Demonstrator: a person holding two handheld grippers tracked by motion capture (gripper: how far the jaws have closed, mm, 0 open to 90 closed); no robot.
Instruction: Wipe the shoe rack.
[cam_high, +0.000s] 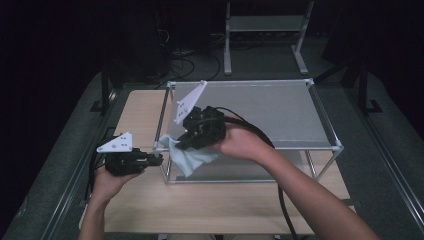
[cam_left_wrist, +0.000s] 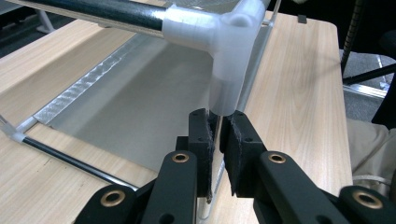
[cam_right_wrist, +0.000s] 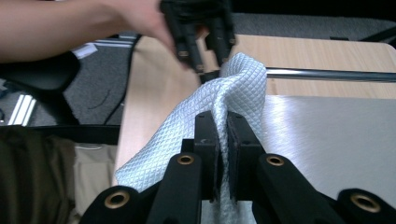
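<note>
Two grippers busy: my left gripper (cam_high: 158, 158) clamps rack (cam_high: 320, 112) post at front-left corner; right gripper (cam_high: 183, 143) pinches cloth (cam_high: 187, 159), draped over rail there. Wiping or hanging unfinished.

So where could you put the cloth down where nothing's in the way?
The wooden table is bare along its near edge, in front of the metal frame, between the two forearms. The frame's grey top is bare over its middle and right. The frame's near left corner is crowded: the left gripper clamps the post there, and the right gripper holds the cloth beside it.
</note>
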